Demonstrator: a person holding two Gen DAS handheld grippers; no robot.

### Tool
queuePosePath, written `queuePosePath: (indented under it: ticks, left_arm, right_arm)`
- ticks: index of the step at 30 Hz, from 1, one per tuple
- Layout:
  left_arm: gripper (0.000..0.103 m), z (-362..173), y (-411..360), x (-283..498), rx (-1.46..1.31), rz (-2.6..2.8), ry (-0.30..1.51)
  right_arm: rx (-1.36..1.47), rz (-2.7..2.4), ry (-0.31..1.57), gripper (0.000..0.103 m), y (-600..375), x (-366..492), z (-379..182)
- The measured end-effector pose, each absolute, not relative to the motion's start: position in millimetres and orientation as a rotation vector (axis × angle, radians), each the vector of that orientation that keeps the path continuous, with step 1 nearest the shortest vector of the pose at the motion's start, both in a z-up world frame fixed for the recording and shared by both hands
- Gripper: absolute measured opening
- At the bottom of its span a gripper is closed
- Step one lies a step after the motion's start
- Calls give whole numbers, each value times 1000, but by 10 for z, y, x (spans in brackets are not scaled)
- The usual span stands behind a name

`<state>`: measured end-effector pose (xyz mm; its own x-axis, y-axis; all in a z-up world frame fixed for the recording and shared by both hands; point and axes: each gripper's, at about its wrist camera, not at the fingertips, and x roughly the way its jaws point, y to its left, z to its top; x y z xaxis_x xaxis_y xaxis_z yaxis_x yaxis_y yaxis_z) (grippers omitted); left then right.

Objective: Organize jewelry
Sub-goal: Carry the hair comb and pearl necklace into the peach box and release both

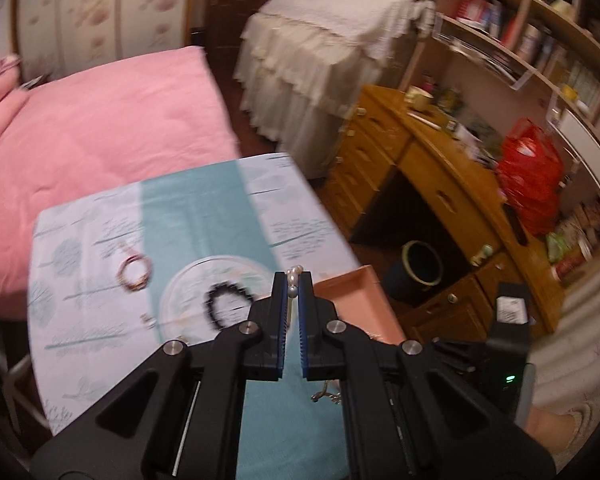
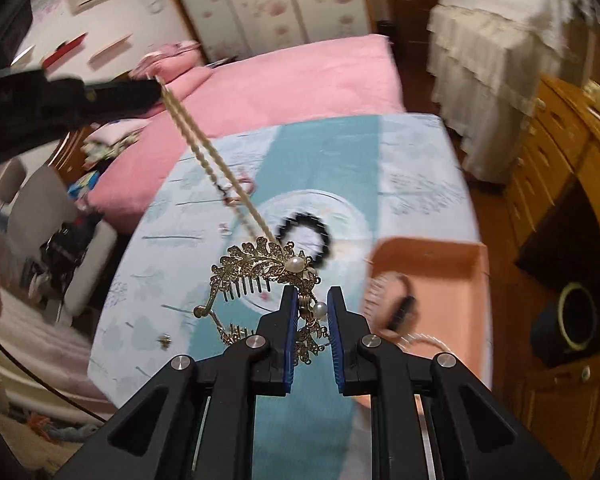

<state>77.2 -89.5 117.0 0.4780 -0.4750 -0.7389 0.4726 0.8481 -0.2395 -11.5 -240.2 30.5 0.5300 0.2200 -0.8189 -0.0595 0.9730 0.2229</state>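
Now pink bed (image 1: 100, 128) lying left; surface (image 1: 204, 200) carrying clear plate (image 1: 188, 280) with black bracelet (image 1: 228, 304). Left claw (image 1: 293, 284) clamping pearl strand (image 2: 204, 148); right claw (image 2: 313, 300) gripping gold hair comb (image 2: 256, 264). Orange tray (image 2: 452, 280), wooden desk (image 1: 452, 184) sitting right.

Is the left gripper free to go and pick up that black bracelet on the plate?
Probably not yet. The left gripper is shut on a pearl strand stretched to the gold hair comb in the right gripper. Nothing covers the black bracelet.
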Motion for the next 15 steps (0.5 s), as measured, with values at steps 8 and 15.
queuePosePath:
  ticks: [8,15]
  left_arm:
    - [3,924,-1743,817,84,-693,945]
    - [3,264,-2181,1028,147,-718,1044]
  right_arm:
    - [292,4,1057,14,-3001,-346,-174]
    - [334,-51,1114,14,-3134,-316,-631]
